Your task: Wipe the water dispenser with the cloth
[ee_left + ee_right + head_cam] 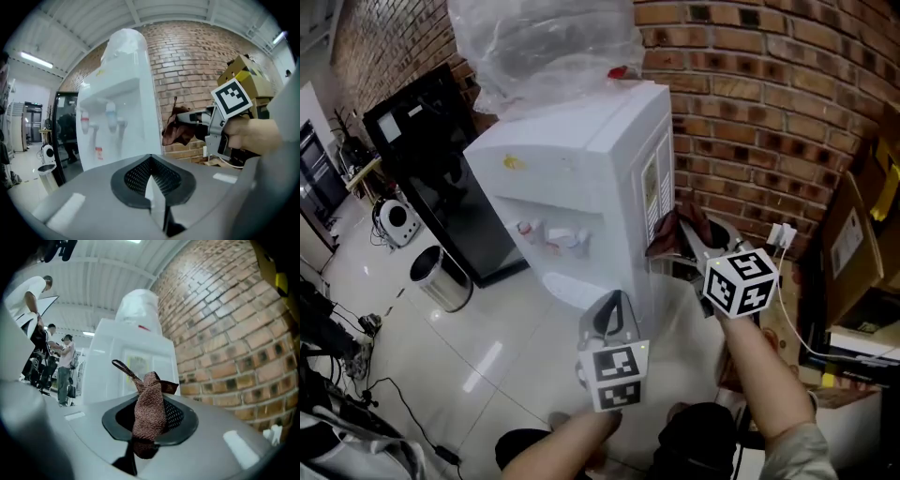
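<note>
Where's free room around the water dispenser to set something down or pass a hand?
Free: the tile floor in front of the water dispenser, between the bin and the left gripper; also its flat top before the bagged bottle. Crowded: the gap to the brick wall, where the right gripper holds the cloth, with cardboard boxes beyond.

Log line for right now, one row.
right gripper: shut on cloth | cloth: by water dispenser side panel, contact unclear | left gripper: shut, empty, facing dispenser front
</note>
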The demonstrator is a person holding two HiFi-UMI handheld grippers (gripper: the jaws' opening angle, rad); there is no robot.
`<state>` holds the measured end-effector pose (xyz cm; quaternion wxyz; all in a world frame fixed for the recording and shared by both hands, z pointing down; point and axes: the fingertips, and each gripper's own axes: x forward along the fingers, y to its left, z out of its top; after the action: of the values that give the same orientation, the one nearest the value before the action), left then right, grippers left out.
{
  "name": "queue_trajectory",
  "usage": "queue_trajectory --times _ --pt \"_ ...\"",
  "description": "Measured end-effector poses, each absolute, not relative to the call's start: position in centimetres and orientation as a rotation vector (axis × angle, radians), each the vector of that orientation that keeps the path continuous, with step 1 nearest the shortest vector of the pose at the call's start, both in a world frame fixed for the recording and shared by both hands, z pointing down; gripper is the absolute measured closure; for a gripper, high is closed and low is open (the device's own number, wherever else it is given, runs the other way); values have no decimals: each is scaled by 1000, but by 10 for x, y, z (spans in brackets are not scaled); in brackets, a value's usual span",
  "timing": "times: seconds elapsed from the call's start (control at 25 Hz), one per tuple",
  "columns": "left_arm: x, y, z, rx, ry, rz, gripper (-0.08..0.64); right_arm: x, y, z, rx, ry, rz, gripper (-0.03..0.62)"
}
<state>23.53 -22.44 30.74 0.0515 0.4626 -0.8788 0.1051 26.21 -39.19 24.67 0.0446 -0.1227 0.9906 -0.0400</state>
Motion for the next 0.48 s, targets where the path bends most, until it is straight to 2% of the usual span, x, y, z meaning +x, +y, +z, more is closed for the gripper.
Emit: queue_trajectory --times 0.28,0.48 --pt "235 -222 182 1475 -2825 256 560 254 -401 56 -387 2805 163 506" --pt "223 -219 151 1432 -2879 267 560 220 -405 12 -396 2845 277 506"
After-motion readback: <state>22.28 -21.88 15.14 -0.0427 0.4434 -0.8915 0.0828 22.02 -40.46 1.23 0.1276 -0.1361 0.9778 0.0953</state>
